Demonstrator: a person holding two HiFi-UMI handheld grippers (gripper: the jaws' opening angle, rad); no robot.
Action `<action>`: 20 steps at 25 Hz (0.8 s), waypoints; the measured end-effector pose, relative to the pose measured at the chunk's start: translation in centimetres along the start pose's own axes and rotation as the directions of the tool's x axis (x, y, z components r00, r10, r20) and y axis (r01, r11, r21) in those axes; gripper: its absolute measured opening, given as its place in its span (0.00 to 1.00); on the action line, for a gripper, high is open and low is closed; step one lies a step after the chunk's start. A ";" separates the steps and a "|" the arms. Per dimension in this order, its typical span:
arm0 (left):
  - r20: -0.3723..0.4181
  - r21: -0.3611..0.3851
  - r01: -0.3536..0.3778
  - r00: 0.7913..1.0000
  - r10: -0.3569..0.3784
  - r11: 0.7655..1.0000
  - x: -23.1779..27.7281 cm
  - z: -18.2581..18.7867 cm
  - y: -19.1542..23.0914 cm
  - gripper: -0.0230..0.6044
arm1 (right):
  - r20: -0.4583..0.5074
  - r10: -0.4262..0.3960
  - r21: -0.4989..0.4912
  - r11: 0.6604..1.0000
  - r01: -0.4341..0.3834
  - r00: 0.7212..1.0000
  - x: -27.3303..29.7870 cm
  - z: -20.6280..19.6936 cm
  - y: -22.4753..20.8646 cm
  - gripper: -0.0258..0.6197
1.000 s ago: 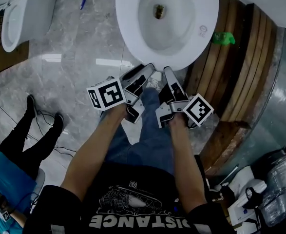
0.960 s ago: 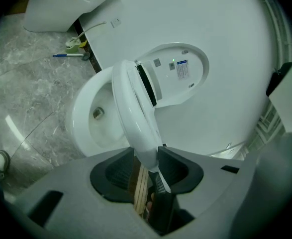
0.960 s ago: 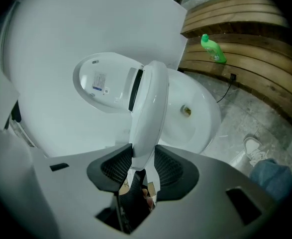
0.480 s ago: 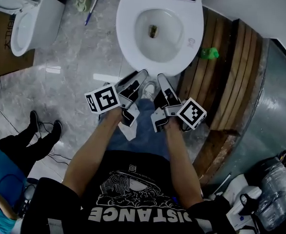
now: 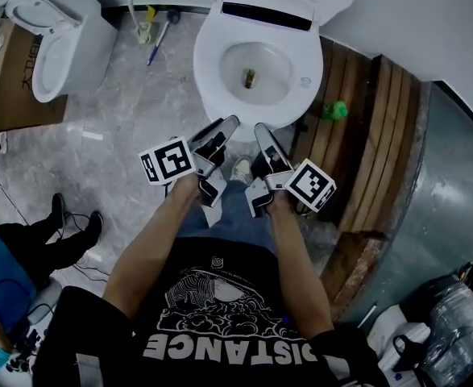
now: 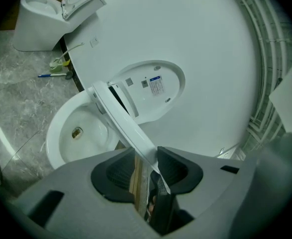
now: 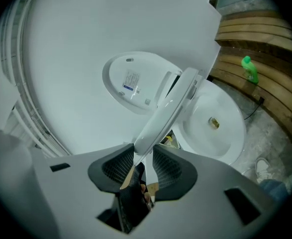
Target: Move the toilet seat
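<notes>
The white toilet seat [image 5: 210,69] is hinged at the back of the bowl [image 5: 250,72] and tilted up at the front. My left gripper [image 5: 225,125] and right gripper [image 5: 260,131] hold its front edge side by side. In the left gripper view the seat [image 6: 117,114] runs edge-on into the gripper [image 6: 146,158], pressed against the pads. In the right gripper view the seat [image 7: 168,108] ends between the gripper [image 7: 143,156] pads, whose jaws have just been closing on it. The lid [image 6: 153,89] stands upright behind against the white wall.
A second toilet [image 5: 47,39] and a cardboard box [image 5: 10,83] stand at the far left. A green bottle [image 5: 330,110] lies on curved wooden slats [image 5: 373,143] right of the bowl. Another person's legs [image 5: 59,232] are at the left, and a pen [image 5: 157,32] lies on the marble floor.
Both grippers have risen together with the seat's front edge in them. The toilet now looks smaller and higher in the head view, with its lid and tank end showing.
</notes>
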State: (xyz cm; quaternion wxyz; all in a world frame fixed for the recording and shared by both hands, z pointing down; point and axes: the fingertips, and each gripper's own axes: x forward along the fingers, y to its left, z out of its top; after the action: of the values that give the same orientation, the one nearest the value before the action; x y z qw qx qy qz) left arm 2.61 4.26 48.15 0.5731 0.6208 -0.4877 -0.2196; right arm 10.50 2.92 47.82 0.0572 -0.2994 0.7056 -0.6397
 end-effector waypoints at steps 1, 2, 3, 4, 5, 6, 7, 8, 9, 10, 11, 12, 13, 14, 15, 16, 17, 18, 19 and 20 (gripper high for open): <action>0.007 0.004 -0.001 1.000 0.001 1.000 0.0 0.2 -0.4 0.28 | -0.006 -0.014 -0.007 1.000 0.014 1.000 -0.1 0.2 0.1 0.23; 0.013 0.009 -0.001 1.000 0.001 1.000 0.1 0.4 -0.8 0.27 | -0.012 -0.022 -0.014 1.000 0.022 1.000 -0.2 0.4 0.3 0.23; 0.018 0.014 -0.001 1.000 0.001 1.000 0.1 0.7 -1.1 0.27 | -0.017 -0.011 -0.022 1.000 0.010 1.000 -0.2 0.6 0.7 0.23; 0.023 0.020 -0.001 1.000 0.001 1.000 0.2 0.9 -1.5 0.27 | -0.021 0.003 -0.030 1.000 -0.003 1.000 -0.1 0.9 1.2 0.23; 0.028 0.025 -0.001 1.000 0.001 1.000 0.3 1.0 -1.9 0.27 | -0.026 0.002 -0.035 0.999 -0.003 1.000 -0.1 1.1 1.5 0.23; 0.034 0.031 -0.002 0.999 0.001 1.000 0.3 1.2 -2.2 0.27 | -0.031 0.001 -0.040 0.999 -0.002 1.000 -0.2 1.3 1.7 0.23; 0.039 0.035 -0.003 0.999 0.002 0.999 0.4 1.4 -2.5 0.27 | -0.036 0.014 -0.048 0.999 -0.016 0.999 -0.1 1.5 2.0 0.23; 0.044 0.040 -0.005 0.999 0.003 0.999 0.3 1.5 -2.8 0.27 | -0.042 0.033 -0.056 0.998 -0.035 0.999 0.0 1.6 2.5 0.23; 0.049 0.044 -0.006 0.999 0.004 0.999 0.3 1.6 -3.0 0.27 | -0.046 0.047 -0.064 0.997 -0.050 0.998 0.1 1.8 2.9 0.23; 0.054 0.049 -0.006 0.999 0.003 0.999 0.3 1.8 -3.3 0.27 | -0.049 0.056 -0.070 0.996 -0.059 0.997 0.1 1.9 3.2 0.23; 0.060 0.054 -0.004 0.998 0.001 0.999 0.2 2.0 -3.5 0.27 | -0.050 0.062 -0.075 0.995 -0.065 0.997 0.2 2.0 3.5 0.22; 0.065 0.058 -0.002 0.998 -0.002 0.998 0.1 2.2 -3.7 0.27 | -0.049 0.066 -0.081 0.994 -0.070 0.997 0.2 2.0 3.7 0.22; 0.069 0.064 0.001 0.998 -0.006 0.998 0.0 2.3 -3.9 0.27 | -0.048 0.070 -0.087 0.993 -0.074 0.996 0.2 2.0 4.0 0.22; 0.071 0.073 0.005 0.997 -0.010 0.997 -0.1 2.4 -4.1 0.26 | -0.046 0.076 -0.093 0.992 -0.080 0.996 0.1 1.9 4.2 0.22; 0.072 0.085 0.009 0.997 -0.015 0.996 -0.2 2.5 -4.3 0.26 | -0.045 0.082 -0.100 0.991 -0.086 0.996 0.1 2.0 4.5 0.21; 0.073 0.096 0.012 0.997 -0.019 0.995 -0.1 2.8 -4.6 0.26 | -0.045 0.088 -0.106 0.990 -0.093 0.995 0.2 2.3 4.8 0.21; 0.073 0.105 0.012 0.997 -0.020 0.994 0.2 3.2 -5.0 0.26 | -0.046 0.093 -0.111 0.989 -0.098 0.995 0.4 2.7 5.2 0.21; 0.074 0.112 0.012 0.997 -0.020 0.994 0.4 3.6 -5.4 0.26 | -0.048 0.096 -0.114 0.988 -0.101 0.994 0.6 3.2 5.6 0.21; 0.076 0.118 0.011 0.997 -0.020 0.993 0.7 4.0 -5.7 0.26 | -0.049 0.099 -0.117 0.988 -0.104 0.994 0.9 3.6 5.9 0.21; 0.078 0.124 0.011 0.997 -0.021 0.992 0.9 4.3 -6.1 0.25 | -0.049 0.102 -0.120 0.987 -0.107 0.994 1.0 4.0 6.3 0.21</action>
State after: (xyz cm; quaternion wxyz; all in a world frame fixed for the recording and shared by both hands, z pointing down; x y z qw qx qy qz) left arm 1.54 0.51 41.74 0.5122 0.6499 -0.5175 -0.2180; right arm 9.33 -1.08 41.55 0.0572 -0.2513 0.7591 -0.5978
